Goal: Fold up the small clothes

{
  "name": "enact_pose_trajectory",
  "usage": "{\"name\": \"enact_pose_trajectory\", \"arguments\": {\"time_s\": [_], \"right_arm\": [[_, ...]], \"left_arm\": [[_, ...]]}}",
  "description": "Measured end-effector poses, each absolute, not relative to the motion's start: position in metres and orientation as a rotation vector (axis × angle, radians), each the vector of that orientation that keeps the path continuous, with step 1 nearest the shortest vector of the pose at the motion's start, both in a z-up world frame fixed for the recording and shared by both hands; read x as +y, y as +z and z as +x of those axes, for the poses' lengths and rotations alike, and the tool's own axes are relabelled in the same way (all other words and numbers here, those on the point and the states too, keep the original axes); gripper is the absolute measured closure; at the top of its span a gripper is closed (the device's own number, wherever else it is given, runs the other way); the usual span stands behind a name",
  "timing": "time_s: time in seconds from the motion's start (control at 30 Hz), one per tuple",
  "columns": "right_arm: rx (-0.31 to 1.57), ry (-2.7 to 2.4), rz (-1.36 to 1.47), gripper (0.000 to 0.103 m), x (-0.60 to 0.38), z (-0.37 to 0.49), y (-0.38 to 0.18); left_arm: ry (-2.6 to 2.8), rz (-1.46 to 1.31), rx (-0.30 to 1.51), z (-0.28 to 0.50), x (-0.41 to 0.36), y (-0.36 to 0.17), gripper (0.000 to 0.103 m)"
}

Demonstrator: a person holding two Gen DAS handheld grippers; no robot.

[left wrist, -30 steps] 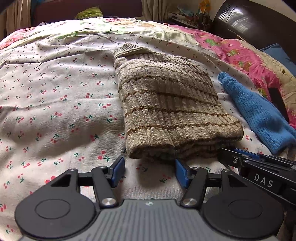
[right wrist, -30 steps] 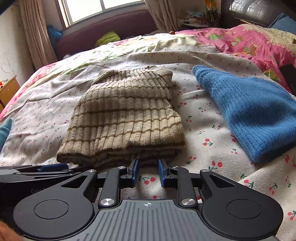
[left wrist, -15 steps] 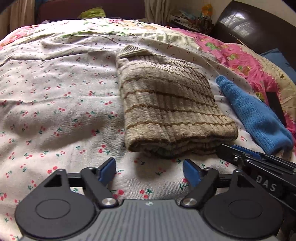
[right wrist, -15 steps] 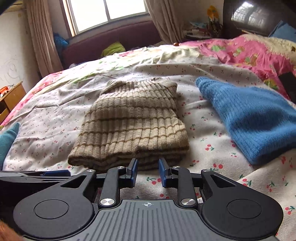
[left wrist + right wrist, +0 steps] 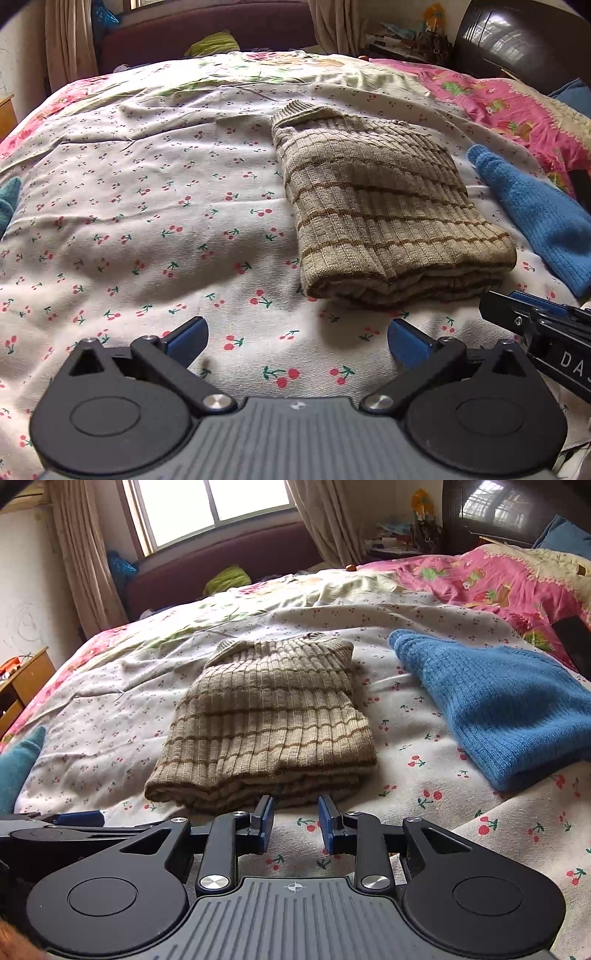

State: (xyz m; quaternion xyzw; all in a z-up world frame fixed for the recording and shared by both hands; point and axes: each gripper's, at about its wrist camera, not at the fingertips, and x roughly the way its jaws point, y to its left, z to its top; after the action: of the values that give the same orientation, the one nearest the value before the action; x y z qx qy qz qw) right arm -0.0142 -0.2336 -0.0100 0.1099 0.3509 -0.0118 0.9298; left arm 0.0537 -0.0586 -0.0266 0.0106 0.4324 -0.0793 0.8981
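Ribbed knit sweater [image 5: 384, 206], fuzzy blue knit [image 5: 495, 701], matt cotton sheet [image 5: 147, 221]

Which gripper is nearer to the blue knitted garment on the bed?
Right. The right gripper sits open before the folded striped sweater, the blue knitted garment just to its right. The left gripper, open over bare sheet, is farther left.

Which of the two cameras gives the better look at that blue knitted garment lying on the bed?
The right wrist view. There the blue knitted garment spreads broad across the cherry-print sheet, its ribbed hem visible. The left wrist view shows only a narrow strip of it at the right edge.
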Motion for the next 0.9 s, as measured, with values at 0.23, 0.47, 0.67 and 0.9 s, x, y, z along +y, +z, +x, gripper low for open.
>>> {"name": "enact_pose_trajectory", "arguments": {"time_s": [0.23,0.47,0.67,0.9], "right_arm": [[0.724,-0.009,0.239,0.072,-0.233,-0.019,-0.007],[0.701,0.012,0.262,0.071,-0.232,-0.034,0.004],[0.685,0.005,0.237,0.063,-0.226,-0.044,0.008],[0.734,-0.025,0.271,0.063,-0.234,-0.037,-0.002]], "left_arm": [[-0.148,0.012,0.906,0.053,-0.053,-0.024,0.000],[-0.177,-0.031,0.901,0.044,-0.046,-0.012,0.000],[-0.195,-0.018,0.886,0.034,-0.046,-0.001,0.000],[-0.181,-0.031,0.928,0.037,-0.044,-0.013,0.000]]}}
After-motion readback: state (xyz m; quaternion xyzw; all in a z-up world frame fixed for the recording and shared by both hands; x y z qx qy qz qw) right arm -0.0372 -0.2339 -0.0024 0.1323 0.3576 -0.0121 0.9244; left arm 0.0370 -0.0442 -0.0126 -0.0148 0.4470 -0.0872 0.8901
